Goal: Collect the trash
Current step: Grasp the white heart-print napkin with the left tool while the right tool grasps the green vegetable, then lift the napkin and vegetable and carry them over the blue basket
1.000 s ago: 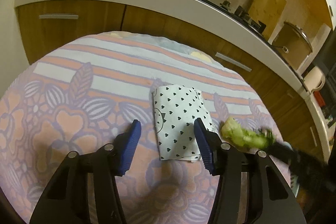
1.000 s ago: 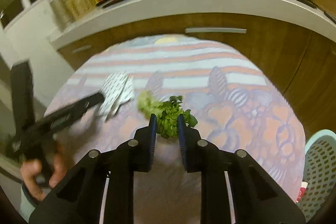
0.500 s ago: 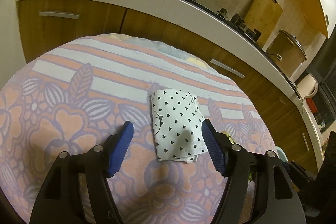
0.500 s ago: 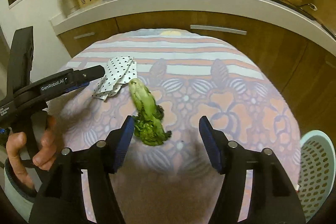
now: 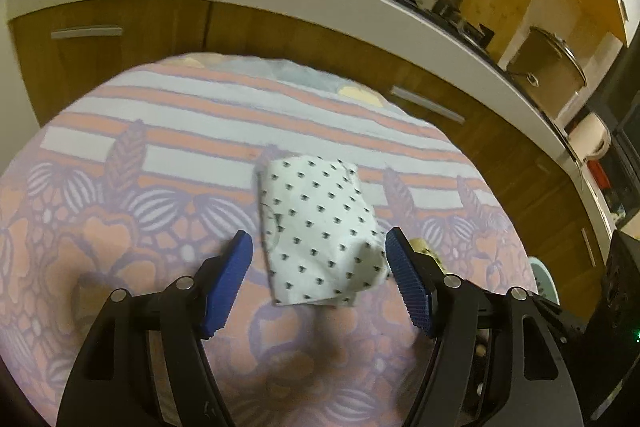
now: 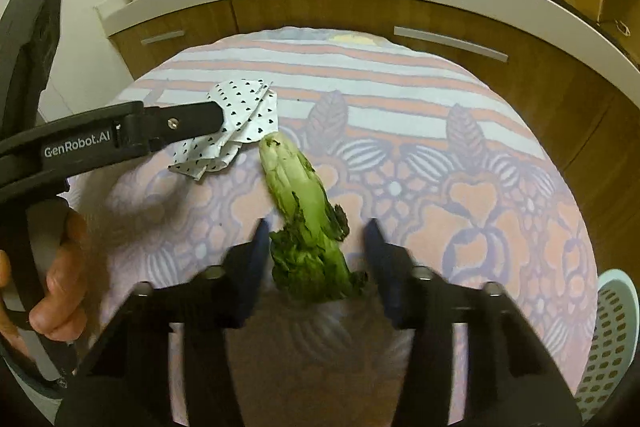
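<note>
Left gripper [image 5: 319, 249] fingers apart around dotted paper [image 5: 318, 229], right gripper [image 6: 316, 227] fingers closing, apart around vegetable stalk [image 6: 306, 211]

Folded paper [image 6: 240, 123] on table [image 6: 460, 227], vegetable stalk [image 6: 304, 211] just right; basket [image 6: 612, 339] beyond table's right edge

Left gripper [image 5: 319, 250] is standing open, fingers straddling the dotted paper [image 5: 320, 231]. Right gripper [image 6: 316, 233], right of that paper, has just been closing, jaws apart, blurred, pads not pressing.
</note>
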Demonstrator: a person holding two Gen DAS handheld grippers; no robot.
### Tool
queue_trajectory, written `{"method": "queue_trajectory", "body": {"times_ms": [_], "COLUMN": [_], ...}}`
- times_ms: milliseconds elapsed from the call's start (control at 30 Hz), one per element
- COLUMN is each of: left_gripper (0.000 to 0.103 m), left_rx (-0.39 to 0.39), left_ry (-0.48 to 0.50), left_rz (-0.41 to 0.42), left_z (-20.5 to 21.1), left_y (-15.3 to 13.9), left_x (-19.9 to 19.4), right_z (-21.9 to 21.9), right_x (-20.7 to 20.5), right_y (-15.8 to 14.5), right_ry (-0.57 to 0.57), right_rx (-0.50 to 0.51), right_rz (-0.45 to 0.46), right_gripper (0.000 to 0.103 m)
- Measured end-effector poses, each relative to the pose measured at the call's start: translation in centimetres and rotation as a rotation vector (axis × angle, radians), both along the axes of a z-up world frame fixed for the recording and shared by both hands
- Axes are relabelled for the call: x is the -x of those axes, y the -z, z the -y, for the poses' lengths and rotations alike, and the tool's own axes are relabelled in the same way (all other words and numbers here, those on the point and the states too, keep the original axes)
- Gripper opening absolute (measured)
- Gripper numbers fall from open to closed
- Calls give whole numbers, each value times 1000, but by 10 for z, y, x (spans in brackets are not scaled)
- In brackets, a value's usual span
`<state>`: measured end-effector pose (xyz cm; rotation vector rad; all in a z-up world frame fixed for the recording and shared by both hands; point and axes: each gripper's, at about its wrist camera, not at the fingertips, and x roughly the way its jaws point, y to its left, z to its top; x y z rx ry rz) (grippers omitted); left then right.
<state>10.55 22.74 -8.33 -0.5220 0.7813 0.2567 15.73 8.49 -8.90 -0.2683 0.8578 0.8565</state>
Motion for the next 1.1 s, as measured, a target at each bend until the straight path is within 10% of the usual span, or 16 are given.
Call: {"method": "queue_trajectory", "body": {"times_ms": [267, 567, 1100], "left_gripper": [66, 12, 11], "left_rx": [-170, -244, -228], "left_ry": [15, 19, 231], "left_rz": [-103, -142, 69], "left_z": [24, 30, 131], "left_y": [2, -1, -56], "left_x": [-21, -23, -31], "right_z": [14, 45, 174], "right_x": [-7, -11, -10], "right_y": [0, -16, -53], "right_ry": [12, 70, 291], "right_rx": [-85, -153, -253], "right_rz": [-72, -61, 14], "right_gripper": [23, 21, 21]}}
